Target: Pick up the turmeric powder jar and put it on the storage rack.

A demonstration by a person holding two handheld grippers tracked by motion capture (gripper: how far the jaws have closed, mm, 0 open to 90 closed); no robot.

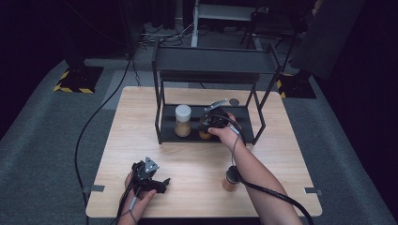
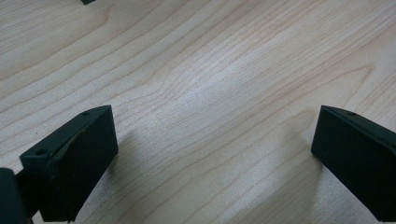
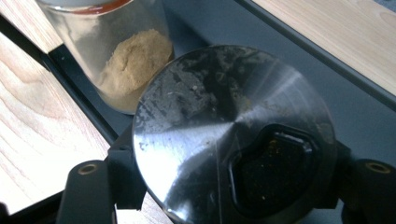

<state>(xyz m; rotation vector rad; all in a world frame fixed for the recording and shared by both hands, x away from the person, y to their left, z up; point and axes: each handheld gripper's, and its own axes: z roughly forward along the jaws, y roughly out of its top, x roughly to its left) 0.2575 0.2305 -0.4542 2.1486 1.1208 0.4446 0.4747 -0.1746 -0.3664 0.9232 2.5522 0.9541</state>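
My right gripper (image 1: 212,124) reaches into the lower shelf (image 1: 244,123) of a black rack and is shut on a spice jar (image 1: 204,135). In the right gripper view the jar's round steel shaker lid (image 3: 224,126) sits between the two jaws of my right gripper (image 3: 231,161). A second jar with a white lid and tan powder (image 1: 182,121) (image 3: 126,60) stands on the same shelf, just to the left. A third jar (image 1: 230,180) stands on the table beside the right forearm. My left gripper (image 1: 157,180) (image 2: 215,126) rests open over bare wood at the front left.
The black rack (image 1: 213,58) has an upper shelf over the lower one, with thin posts at its corners. A small grey disc (image 1: 233,101) lies at the rack's back right. Cables trail off the table's front edge. The wooden table (image 1: 141,122) has bare wood to the left.
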